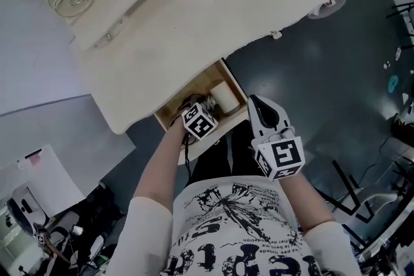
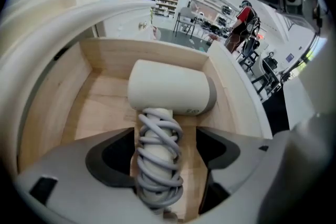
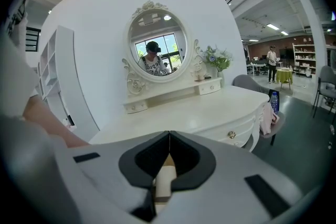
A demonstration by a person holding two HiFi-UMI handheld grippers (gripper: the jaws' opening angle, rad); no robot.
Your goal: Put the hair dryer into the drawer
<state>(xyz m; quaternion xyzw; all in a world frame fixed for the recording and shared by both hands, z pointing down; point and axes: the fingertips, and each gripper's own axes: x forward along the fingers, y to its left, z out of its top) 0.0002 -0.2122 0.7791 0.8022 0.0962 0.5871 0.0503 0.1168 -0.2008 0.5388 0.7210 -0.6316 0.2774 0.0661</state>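
Pale wood forms the open drawer [image 2: 52, 113] of the white dressing table [image 1: 194, 16], and the cream hair dryer [image 2: 168, 94] lies flat inside it. The left gripper [image 2: 165, 157] stands wide, its pads clear of the handle wound with grey cord [image 2: 157, 176]. Lifting out could snag a cord loop and drag the dryer along. The right gripper [image 3: 169, 136], jaws together and empty, hovers at the drawer's near right, where it might hinder closing.

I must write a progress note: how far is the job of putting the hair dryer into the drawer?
Done: the hair dryer lies inside the open wooden drawer. In hand: the left gripper stands over its cord-wrapped handle with jaws apart, so it seems released. Left: lift that gripper out; the drawer is open, so closing it may follow. The right gripper is shut and empty.
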